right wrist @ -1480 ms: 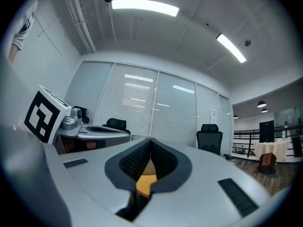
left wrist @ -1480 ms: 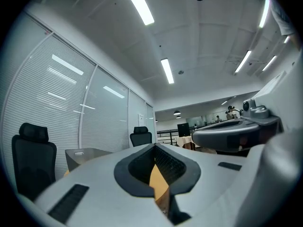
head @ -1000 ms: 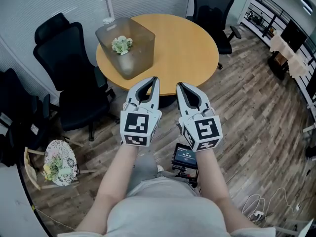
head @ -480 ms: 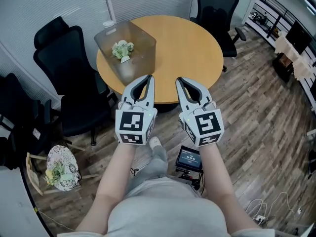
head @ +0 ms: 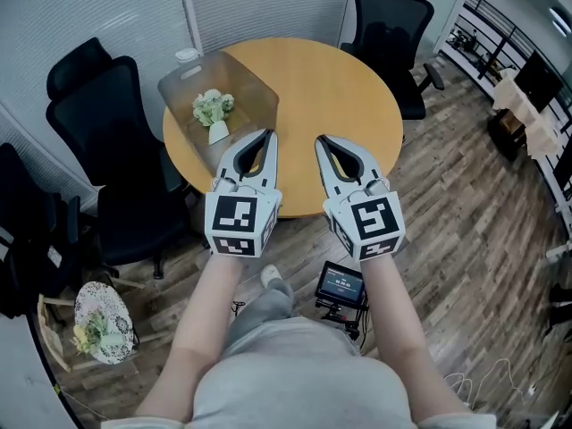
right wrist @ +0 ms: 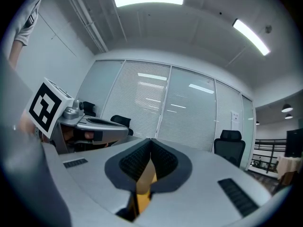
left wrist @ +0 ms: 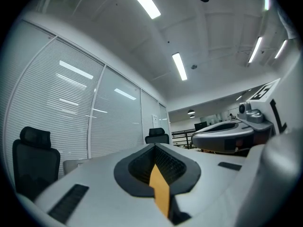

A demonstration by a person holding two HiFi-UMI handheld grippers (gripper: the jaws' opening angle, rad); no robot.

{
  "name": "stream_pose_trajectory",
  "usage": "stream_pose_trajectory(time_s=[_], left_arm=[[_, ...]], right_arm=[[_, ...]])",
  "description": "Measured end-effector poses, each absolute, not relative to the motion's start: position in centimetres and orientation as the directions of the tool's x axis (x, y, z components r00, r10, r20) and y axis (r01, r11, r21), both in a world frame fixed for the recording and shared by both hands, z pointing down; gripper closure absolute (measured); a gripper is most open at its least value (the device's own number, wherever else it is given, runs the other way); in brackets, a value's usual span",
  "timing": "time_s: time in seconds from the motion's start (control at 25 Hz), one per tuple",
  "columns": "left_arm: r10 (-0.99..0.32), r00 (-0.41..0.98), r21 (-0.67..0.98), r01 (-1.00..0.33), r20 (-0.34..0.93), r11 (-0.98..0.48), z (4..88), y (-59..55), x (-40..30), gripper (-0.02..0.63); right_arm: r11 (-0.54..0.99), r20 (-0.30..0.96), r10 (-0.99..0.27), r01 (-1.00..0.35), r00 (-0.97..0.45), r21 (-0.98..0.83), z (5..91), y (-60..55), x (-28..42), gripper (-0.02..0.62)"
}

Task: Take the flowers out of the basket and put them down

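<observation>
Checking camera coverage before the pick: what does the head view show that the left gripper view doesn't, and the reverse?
Head view only: the flowers in the translucent basket on the round table, and the wooden floor. Left gripper view only: the ceiling lights. Both: the left gripper, its fingers together with nothing held, the right gripper beside it, black office chairs and the wall of blinds.
</observation>
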State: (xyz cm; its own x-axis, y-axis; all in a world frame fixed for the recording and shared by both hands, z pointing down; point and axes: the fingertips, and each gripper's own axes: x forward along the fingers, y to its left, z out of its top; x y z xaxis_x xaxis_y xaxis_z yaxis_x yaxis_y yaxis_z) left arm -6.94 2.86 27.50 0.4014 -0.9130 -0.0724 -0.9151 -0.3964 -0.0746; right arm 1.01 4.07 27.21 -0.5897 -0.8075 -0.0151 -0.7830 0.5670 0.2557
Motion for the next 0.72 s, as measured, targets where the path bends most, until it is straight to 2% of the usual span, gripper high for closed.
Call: stream_pose_trajectory(time_s=[0.52, 0.72], left_arm=[[-0.951, 0.308, -0.039, -0.951, -0.027, -0.307, 28.1, -7.3, -12.2, 0.601], [-0.945, 0.325, -0.032, -0.945, 0.03, -0.326, 28.8, -10.3, -13.5, 0.601]], right_arm=[[0.629, 0.03, -0.769, -0.746, -0.639, 0.219, 28.7, -6.6, -2.1, 0.571], [0.651, 0.045, -0.752, -0.731, -0.657, 0.203, 29.2, -10.0, -3.2, 0.571]])
